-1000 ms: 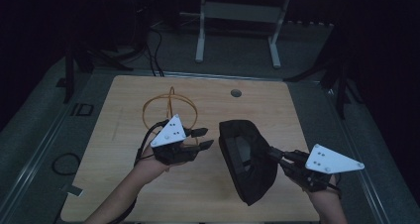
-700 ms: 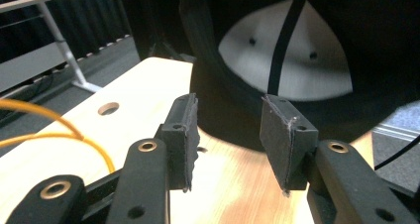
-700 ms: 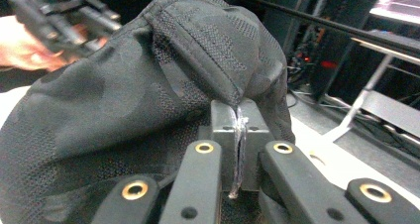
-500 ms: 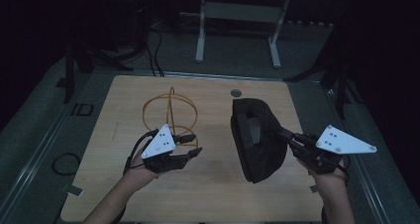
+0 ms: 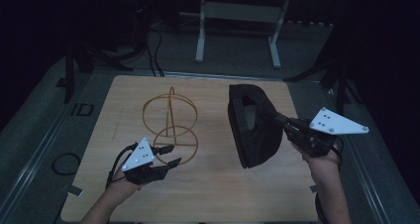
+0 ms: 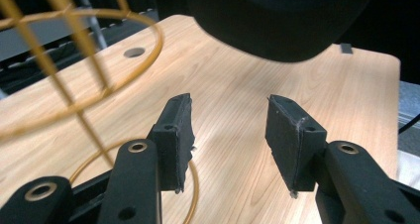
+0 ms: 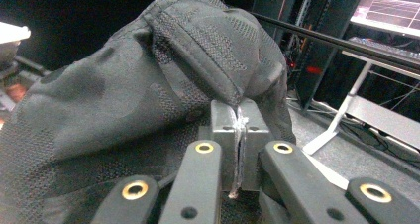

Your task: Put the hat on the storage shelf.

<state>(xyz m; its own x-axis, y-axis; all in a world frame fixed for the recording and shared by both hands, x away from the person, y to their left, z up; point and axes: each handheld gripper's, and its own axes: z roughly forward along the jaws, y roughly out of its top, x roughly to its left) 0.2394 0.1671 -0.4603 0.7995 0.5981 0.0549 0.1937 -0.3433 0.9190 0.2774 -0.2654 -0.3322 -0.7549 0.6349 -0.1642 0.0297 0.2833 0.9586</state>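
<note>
your right gripper (image 5: 277, 120) is clamped on the black cap (image 5: 250, 127), lifted at 3 o'clock. your left gripper (image 5: 168, 154) has just been opening, jaws apart and empty, beside the wire stand (image 5: 171, 125).

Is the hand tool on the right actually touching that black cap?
Touching. In the right gripper view the right gripper has its fingers pinched shut on the black cap's edge.

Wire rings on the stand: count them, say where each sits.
2 on the wire stand: an upper ring high on the post, a lower ring on the table, beside the left gripper.
</note>
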